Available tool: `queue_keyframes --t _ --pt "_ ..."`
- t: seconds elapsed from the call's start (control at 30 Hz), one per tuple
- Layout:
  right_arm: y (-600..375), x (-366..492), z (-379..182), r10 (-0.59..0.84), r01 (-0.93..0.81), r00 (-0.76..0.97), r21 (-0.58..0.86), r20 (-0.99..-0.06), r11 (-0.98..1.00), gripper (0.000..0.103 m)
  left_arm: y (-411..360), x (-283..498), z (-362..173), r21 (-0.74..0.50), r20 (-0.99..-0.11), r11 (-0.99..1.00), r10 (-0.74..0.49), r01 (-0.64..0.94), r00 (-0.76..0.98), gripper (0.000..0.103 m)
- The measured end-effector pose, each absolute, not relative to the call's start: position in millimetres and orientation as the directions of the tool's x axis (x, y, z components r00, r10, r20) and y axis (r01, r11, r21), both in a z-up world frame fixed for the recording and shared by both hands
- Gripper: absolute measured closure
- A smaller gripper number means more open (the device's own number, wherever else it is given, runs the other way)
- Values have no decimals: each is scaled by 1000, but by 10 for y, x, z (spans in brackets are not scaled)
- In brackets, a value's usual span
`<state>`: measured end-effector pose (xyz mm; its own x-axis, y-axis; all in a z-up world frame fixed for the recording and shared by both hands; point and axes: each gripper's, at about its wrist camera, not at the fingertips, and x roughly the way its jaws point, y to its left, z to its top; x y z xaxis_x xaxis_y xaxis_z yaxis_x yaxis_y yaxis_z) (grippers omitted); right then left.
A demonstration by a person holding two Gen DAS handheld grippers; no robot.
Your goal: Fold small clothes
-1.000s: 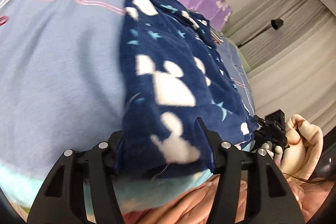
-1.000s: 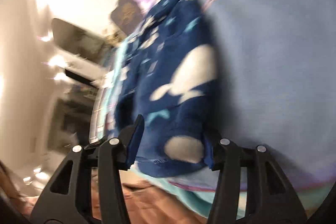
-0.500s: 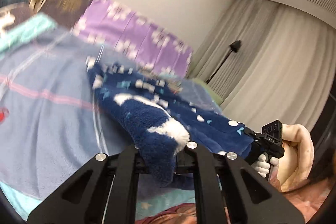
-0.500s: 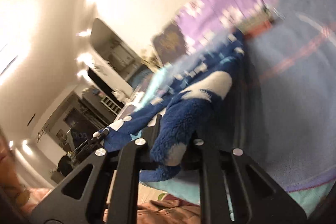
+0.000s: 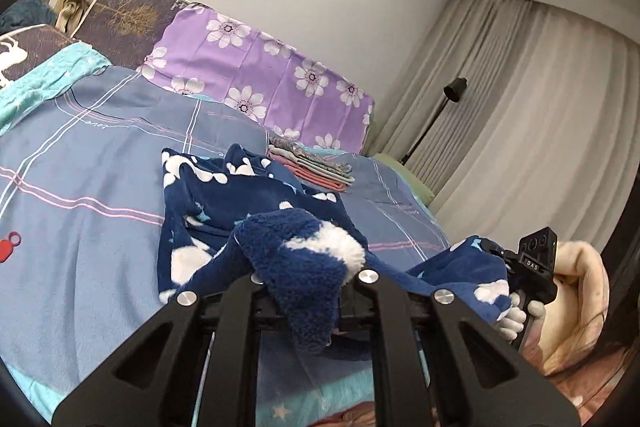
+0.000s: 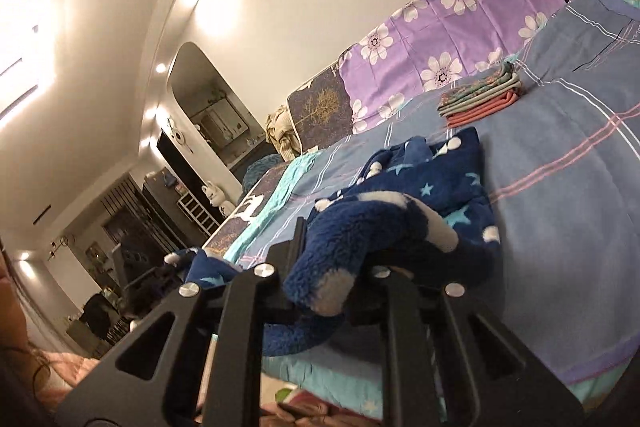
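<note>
Between each gripper's jaws, a bunched edge of the navy fleece garment [image 5: 256, 195] is clamped; beyond them it trails across the blue bed [image 5: 80, 187].

The left gripper [image 5: 306, 277] and right gripper [image 6: 326, 269] both grip fabric.

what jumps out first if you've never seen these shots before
The fuzzy navy garment with white shapes dominates: it lies crumpled mid-bed on the blue plaid bedsheet, with each near corner pinched in tongs, left tongs and right tongs. Behind it a small stack of folded clothes sits before the purple flowered pillow at the wall.
</note>
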<state>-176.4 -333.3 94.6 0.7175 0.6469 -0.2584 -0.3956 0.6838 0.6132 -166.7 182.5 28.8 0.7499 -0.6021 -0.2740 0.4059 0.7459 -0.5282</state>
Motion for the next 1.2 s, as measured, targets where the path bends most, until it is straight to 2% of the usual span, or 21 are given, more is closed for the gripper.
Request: queue_keyframes --t 0.33,0.57,0.83,0.97,1.2 --pt "-3305 -1069 1152 604 -399 758 557 -246 728 88 1764 -1019 577 -481 -278 792 -545 376 791 93" --pt "-3307 -338 1189 537 -328 796 545 -280 771 88 1760 -339 726 -484 -284 814 -492 320 823 93" --pt "-3245 573 1136 507 -304 801 513 -319 803 87 1680 515 726 -419 -321 865 -426 277 846 92" --pt "-3186 1016 887 473 -254 793 497 -385 830 86 1626 1023 403 -395 -403 889 -393 231 826 92" --pt "-3040 1805 -7 389 -134 708 429 -590 893 85 1549 1696 -538 -317 -610 943 -286 104 739 90"
